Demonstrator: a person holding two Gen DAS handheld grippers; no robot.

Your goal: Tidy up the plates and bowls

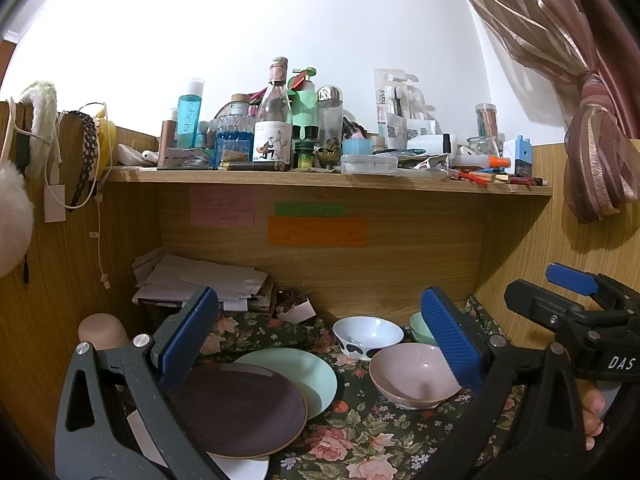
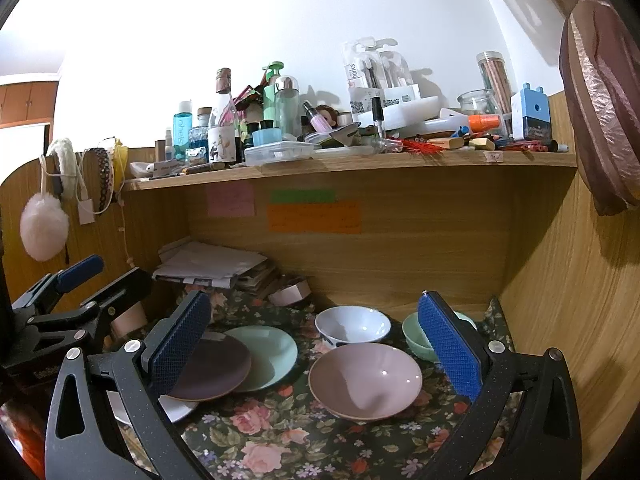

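On a flowered cloth point(image 1: 360, 436) lie a dark purple plate point(image 1: 236, 408), overlapping a mint plate point(image 1: 312, 368) and a white plate point(image 1: 244, 468). A pink bowl point(image 1: 412, 376), a white bowl with black spots point(image 1: 368, 336) and a mint bowl point(image 1: 420, 326) stand to the right. My left gripper point(image 1: 320, 344) is open and empty above the plates. My right gripper point(image 2: 316, 344) is open and empty over the pink bowl point(image 2: 364, 380); it also shows in the left wrist view point(image 1: 560, 292). The same plates point(image 2: 216, 368) and bowls point(image 2: 352, 324) show in the right wrist view.
A wooden desk nook closes in the back and both sides point(image 2: 560, 280). A paper stack point(image 1: 200, 276) and small box point(image 1: 296, 312) sit at the back left. The shelf above point(image 1: 320, 178) is crowded with bottles and jars. A curtain point(image 1: 596, 160) hangs right.
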